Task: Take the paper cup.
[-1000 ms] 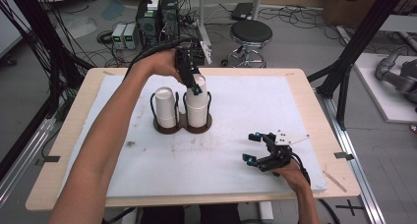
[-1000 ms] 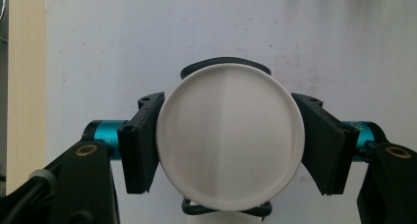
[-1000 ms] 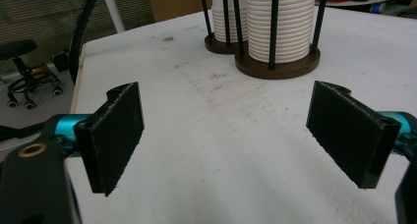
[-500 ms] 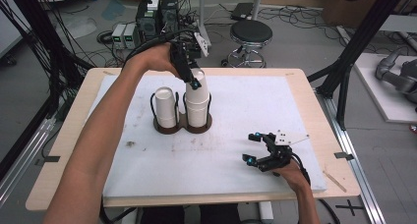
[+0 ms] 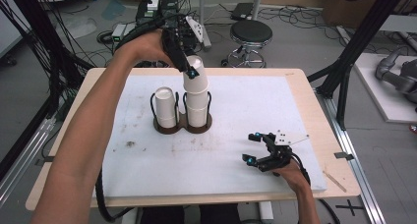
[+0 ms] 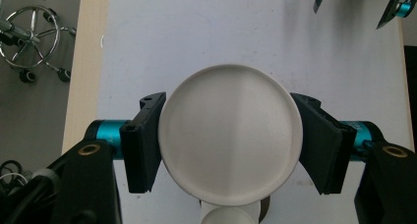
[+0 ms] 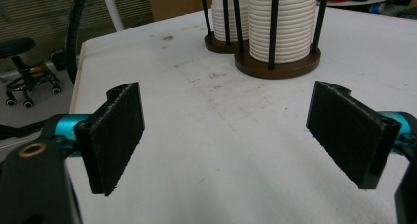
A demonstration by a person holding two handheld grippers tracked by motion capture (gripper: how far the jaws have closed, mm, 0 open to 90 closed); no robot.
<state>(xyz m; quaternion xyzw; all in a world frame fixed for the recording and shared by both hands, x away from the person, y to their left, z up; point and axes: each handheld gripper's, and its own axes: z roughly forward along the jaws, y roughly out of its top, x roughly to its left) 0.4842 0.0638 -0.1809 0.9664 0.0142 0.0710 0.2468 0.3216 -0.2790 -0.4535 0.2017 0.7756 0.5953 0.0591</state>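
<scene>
The left tool [image 5: 193,72] clamps a white paper cup [image 5: 195,76] by its sides, holding it upside down just above the taller stack of white cups [image 5: 197,108] in the dark round wire-post holder [image 5: 183,125] toward the tabletop's [image 5: 295,106] far edge, likely so one cup comes free without dragging those beneath. The right tool [image 5: 260,148] rests near the near right corner, jaws spread with nothing between them, clear of the lift.

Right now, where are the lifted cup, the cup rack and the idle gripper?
lifted cup [image 6: 230,135], left gripper view, on its flat bottom.
cup rack [image 5: 169,128], high view, on its brown base.
right gripper [image 5: 253,148], high view, midway between its open fingertips.
</scene>
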